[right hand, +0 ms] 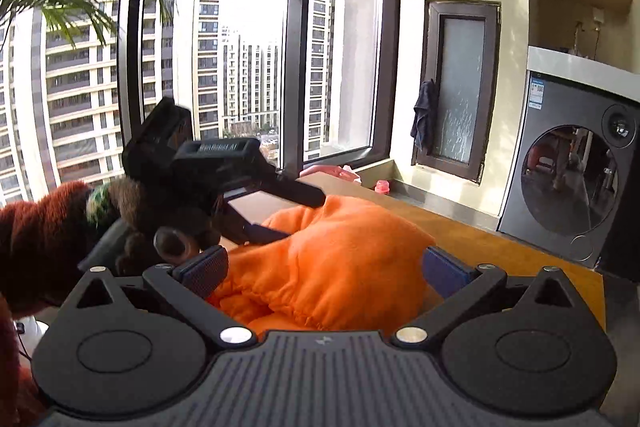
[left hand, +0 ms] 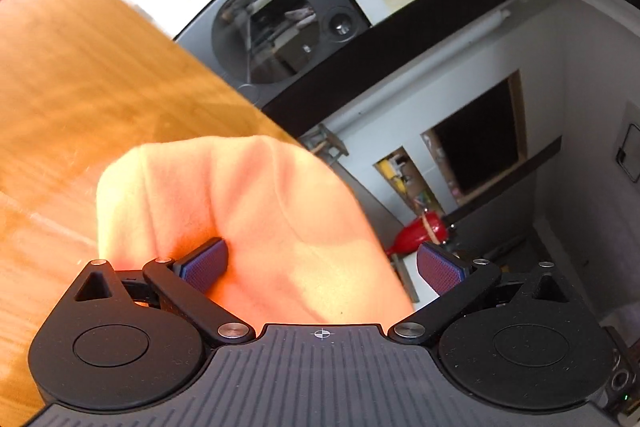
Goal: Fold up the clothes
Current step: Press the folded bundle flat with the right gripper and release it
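The left hand-held gripper (left hand: 322, 265) has its jaws spread wide, and a fold of the orange garment (left hand: 256, 211) bulges up between them, not pinched. The right hand-held gripper (right hand: 325, 269) is equally wide open around the same garment, heaped by the wooden worktop (left hand: 100, 75) edge facing the washing machine (right hand: 568, 183).

A glossy wooden table (left hand: 100, 75) stretches ahead of both grippers. An orange garment (right hand: 344, 259) lies bunched on it between the right gripper's fingers; a small pink bottle (right hand: 382, 186) stands beyond, at its far edge.
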